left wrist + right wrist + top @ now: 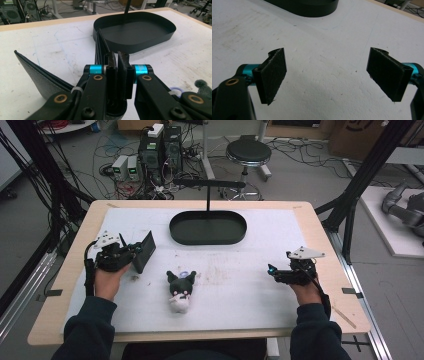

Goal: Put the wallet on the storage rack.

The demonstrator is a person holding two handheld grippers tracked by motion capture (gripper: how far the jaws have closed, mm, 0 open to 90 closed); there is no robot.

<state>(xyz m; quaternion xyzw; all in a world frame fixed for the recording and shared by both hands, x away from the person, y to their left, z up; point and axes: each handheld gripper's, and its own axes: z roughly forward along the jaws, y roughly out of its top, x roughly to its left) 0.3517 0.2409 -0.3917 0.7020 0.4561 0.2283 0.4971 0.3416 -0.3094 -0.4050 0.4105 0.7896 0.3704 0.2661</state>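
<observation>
A black folding wallet [144,251] stands open like a book at the left of the white mat. My left gripper [134,252] is shut on one of its flaps. In the left gripper view the pads [112,62] pinch that thin flap [100,46], while the other flap [37,75] spreads out to the left. My right gripper [273,272] rests low at the right of the mat, pointing left. In the right gripper view its jaws [327,75] stand wide open over bare mat, with nothing between them.
A black oval tray [172,227] with an upright T-shaped post [208,195] sits at the back centre; its wall [160,37] lies just beyond the wallet. A black-and-white plush toy [180,290] lies near the front centre. Table edges border the mat.
</observation>
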